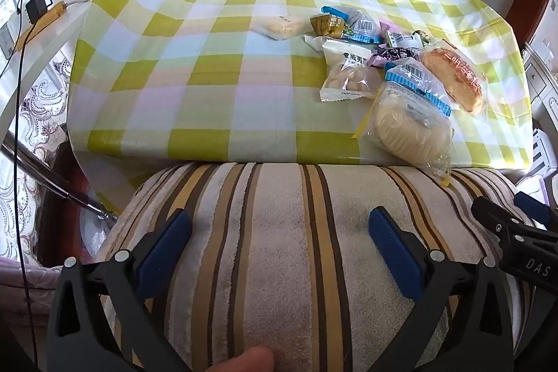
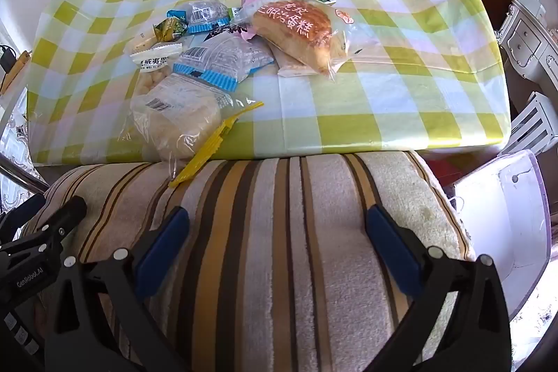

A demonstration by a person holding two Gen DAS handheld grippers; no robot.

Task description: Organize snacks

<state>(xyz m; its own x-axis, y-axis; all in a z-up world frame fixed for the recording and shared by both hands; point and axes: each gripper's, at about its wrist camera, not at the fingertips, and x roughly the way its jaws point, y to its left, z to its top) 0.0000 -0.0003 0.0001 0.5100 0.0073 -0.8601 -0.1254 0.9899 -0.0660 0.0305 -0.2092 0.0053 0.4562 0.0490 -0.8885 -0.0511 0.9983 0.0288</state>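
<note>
While nothing is yet lifted or sorted, hardly begun, by the look of it. Spread across the yellow-green and white checked cloth-covered counter (image 1: 216, 65), one loose heap of wrapped snacks, all crowded toward one side, no rows, no groups, no container for them anywhere in view. Below the near counter edge, a striped beige, brown and tan plush cushion (image 1: 279, 250), with both tools hovering over it, well apart from the heap.

Largest of the heap: the round pale ridged cake in clear plastic with a yellow sealed edge (image 2: 174, 117), overhanging the near counter edge onto the cushion. Next, the golden-brown sandwich cake in a clear wrapper with red lettering (image 2: 296, 30), lying on the far side of the pile. Then the clear packet with blue saw-tooth trim and a barcode (image 2: 223, 61), partly overlapping the round cake, and the white-topped bag of small pale puffs (image 2: 153, 72) just beside it. Smaller still, a second blue-trimmed packet (image 2: 205, 13) and a little olive-gold foil sachet (image 2: 167, 28), tumbled together at the back.

Left gripper (image 1: 279, 243): spread wide, pinching nothing. Right gripper (image 2: 277, 241): likewise spread, empty.

Left to do, judging from this: everything, every packet to be picked out and grouped.
</note>
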